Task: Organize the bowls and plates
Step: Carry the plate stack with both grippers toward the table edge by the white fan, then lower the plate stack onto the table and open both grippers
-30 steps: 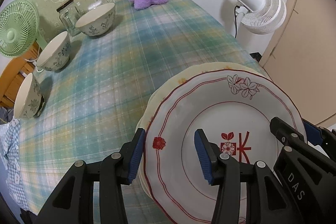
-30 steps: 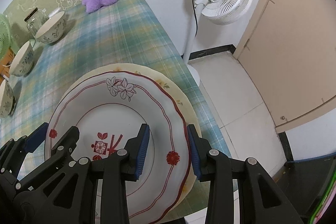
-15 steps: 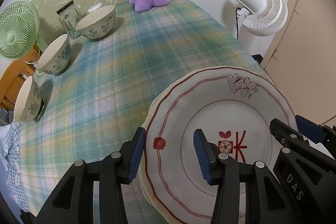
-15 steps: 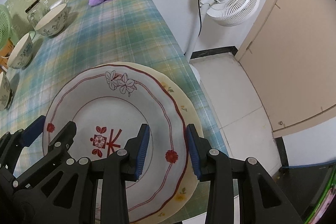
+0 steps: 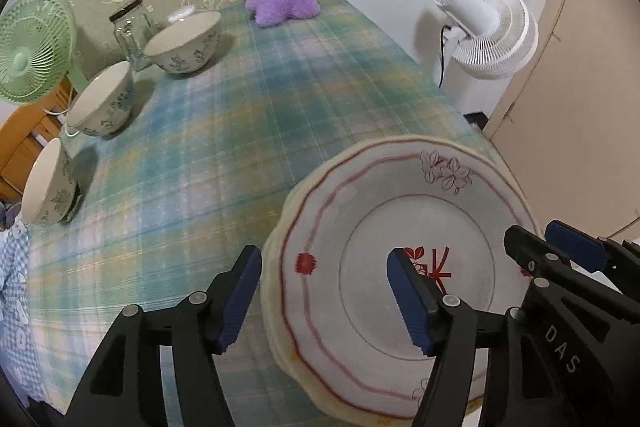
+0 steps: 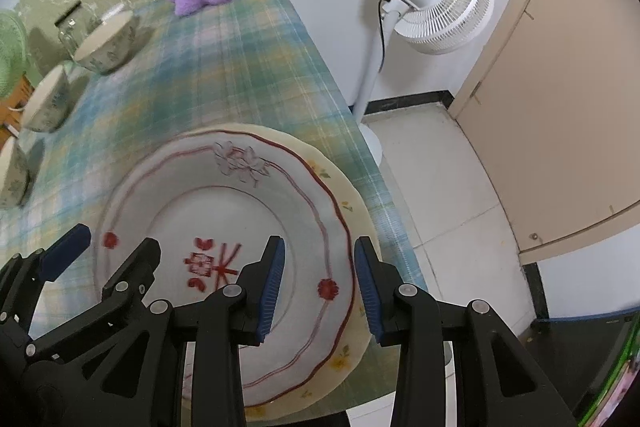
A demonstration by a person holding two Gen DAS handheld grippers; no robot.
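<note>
The white plate (image 5: 404, 267) with red trim is sitting on a cream plate (image 6: 348, 211) at the near right corner of the desk (image 5: 240, 131), stacked so the pair takes one spot. The left tongs (image 5: 326, 293) are spread apart, straddling the stack's left rim. The right tongs (image 6: 318, 283) are also apart, bracketing the right rim, so neither is clamping anything. Three patterned bowls (image 5: 102, 99) are standing separately along the left edge, likely waiting to be nested. The stack is overhanging the desk edge slightly, so a nudge could tip it.
</note>
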